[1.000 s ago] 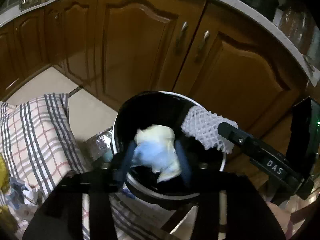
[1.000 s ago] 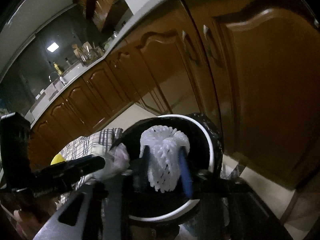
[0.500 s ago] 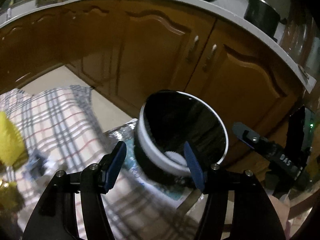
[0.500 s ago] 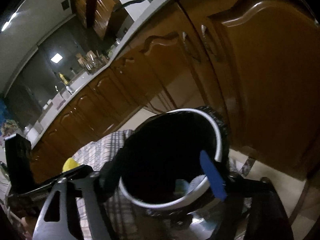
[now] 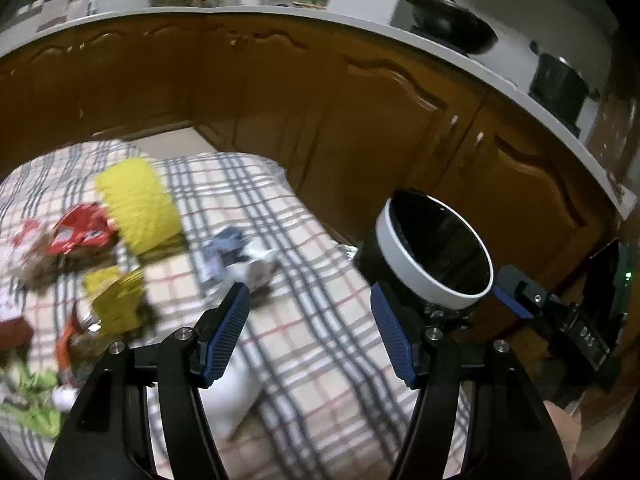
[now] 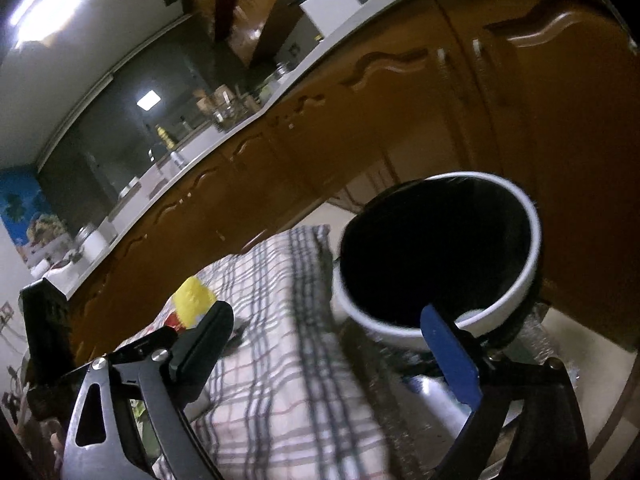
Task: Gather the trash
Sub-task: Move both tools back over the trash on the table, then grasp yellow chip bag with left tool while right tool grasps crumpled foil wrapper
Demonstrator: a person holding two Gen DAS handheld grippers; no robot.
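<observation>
Blue-white crumpled wrapper (image 5: pixel 236 258) lies just ahead of the left hand-held gripper (image 5: pixel 310 316).
Both hand-held grippers gape empty; the right hand-held gripper (image 6: pixel 340 340) faces the bin (image 6: pixel 400 328) at the bench's edge.

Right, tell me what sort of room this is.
Most likely a home kitchen. Brown wooden cabinets run under a pale countertop, with a black wok and a pot on it. A checked cloth strewn with wrappers sits beside a trash bin.
</observation>
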